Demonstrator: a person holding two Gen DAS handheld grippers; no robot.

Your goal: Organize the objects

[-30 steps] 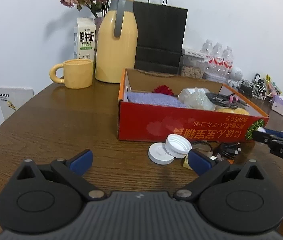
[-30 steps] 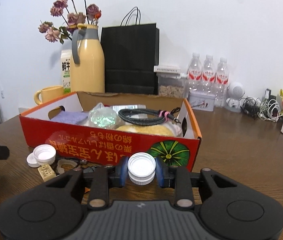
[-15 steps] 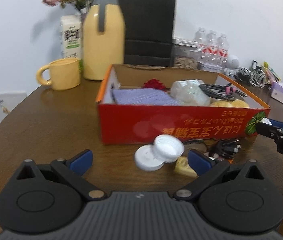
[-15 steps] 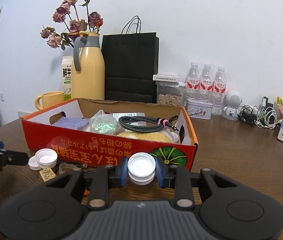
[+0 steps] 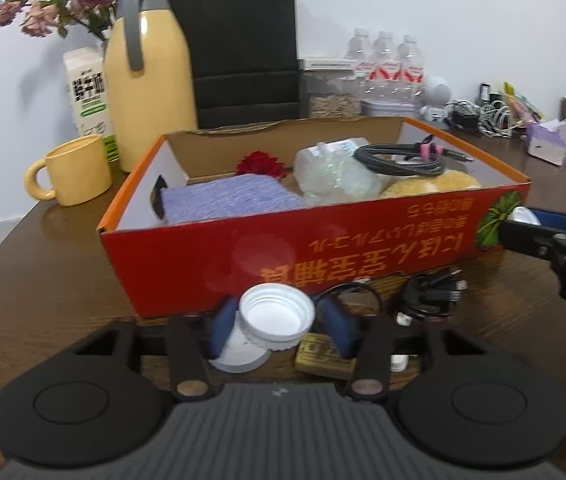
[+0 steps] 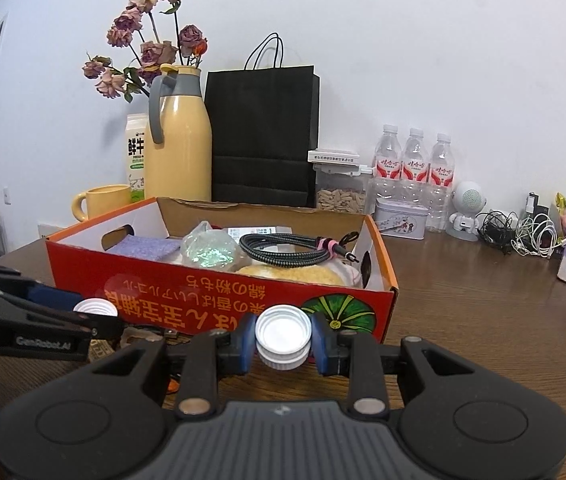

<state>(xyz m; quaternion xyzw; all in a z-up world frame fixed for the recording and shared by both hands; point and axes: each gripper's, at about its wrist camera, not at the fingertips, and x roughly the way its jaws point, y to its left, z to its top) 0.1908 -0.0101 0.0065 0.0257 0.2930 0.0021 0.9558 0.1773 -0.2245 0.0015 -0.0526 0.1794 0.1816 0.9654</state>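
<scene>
A white screw cap (image 5: 277, 314) lies open side up, tilted on a flat white lid (image 5: 243, 354), just in front of the red cardboard box (image 5: 187, 256). My left gripper (image 5: 279, 322) is closing around this cap, and its blue pads (image 5: 223, 322) reach the rim on both sides. In the right wrist view the left gripper (image 6: 97, 318) comes in from the left with the cap (image 6: 95, 307) between its fingers. My right gripper (image 6: 283, 338) is shut on two stacked white caps (image 6: 283, 326), held still near the box's front right corner (image 6: 387, 304).
A tan block (image 5: 323, 356) and a black cable bundle (image 5: 431, 296) lie beside the caps. The box holds a purple cloth (image 5: 227, 200), a clear bag and a braided cable (image 5: 403, 158). Behind stand a yellow mug (image 5: 75, 176), a jug (image 5: 147, 92) and a black bag (image 5: 243, 48).
The left gripper moved forward to the cap on the table and its wide jaws narrowed around it. The right gripper kept still with its caps.
</scene>
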